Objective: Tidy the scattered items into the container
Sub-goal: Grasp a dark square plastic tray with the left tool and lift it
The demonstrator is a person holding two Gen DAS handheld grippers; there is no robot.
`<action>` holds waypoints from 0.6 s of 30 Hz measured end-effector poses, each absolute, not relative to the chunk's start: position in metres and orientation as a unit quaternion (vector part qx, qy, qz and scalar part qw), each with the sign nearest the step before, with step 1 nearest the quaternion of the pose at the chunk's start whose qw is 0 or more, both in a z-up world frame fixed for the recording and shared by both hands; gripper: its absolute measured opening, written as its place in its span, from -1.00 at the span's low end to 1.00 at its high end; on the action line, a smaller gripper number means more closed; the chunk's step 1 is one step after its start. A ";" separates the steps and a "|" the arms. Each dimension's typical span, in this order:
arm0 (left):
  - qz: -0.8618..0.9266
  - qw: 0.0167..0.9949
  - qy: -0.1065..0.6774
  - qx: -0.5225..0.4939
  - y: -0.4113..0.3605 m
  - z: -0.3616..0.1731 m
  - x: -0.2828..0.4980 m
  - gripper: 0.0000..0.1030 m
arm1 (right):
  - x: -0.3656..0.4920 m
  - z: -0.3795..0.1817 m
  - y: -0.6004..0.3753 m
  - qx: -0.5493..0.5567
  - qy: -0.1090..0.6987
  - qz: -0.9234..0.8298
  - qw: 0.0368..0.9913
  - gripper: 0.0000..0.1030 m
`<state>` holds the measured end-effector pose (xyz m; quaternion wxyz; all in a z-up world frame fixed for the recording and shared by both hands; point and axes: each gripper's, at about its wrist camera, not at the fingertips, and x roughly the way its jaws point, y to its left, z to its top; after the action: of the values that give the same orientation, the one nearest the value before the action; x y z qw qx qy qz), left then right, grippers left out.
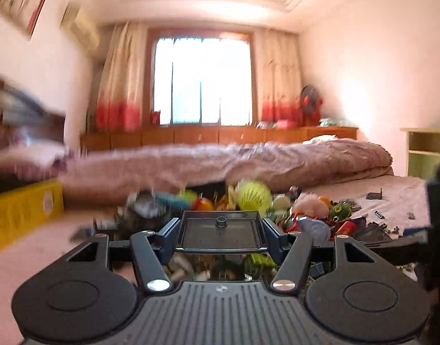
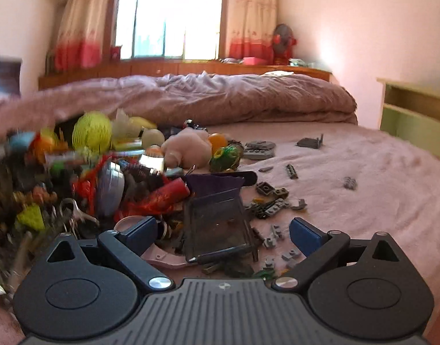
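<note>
My left gripper [image 1: 220,231] is shut on a dark clear plastic tray [image 1: 220,234] with a small knob in its middle, held level above the toy pile [image 1: 248,201]. My right gripper [image 2: 222,230] is open, its blue pads either side of a smoky clear plastic piece [image 2: 217,227] that lies on the bed at the pile's edge. The pile holds a yellow ribbed ball [image 2: 91,132], a pink plush [image 2: 188,146], a red wrapper [image 2: 165,195] and several small toys. Grey bricks [image 2: 270,198] lie scattered on the pink sheet. The left side of both views is motion-blurred.
A rumpled mauve duvet [image 2: 220,97] lies across the bed behind the pile. A yellow crate [image 1: 21,210] stands at the left. A pale green shelf unit [image 2: 415,115] is at the right. The other gripper's dark body [image 1: 438,224] shows at the right edge.
</note>
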<state>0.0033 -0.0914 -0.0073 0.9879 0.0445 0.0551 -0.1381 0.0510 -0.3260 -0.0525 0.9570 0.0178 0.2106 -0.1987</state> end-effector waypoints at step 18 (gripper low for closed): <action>-0.172 0.981 0.073 0.041 -0.094 -0.016 0.009 0.22 | 0.032 -0.001 -0.382 0.187 0.133 -0.052 0.972 -0.11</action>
<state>0.0089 -0.0937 -0.0155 0.9815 0.0412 0.0733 -0.1720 0.0324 -0.3818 -0.0007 0.9720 0.1871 0.1327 -0.0515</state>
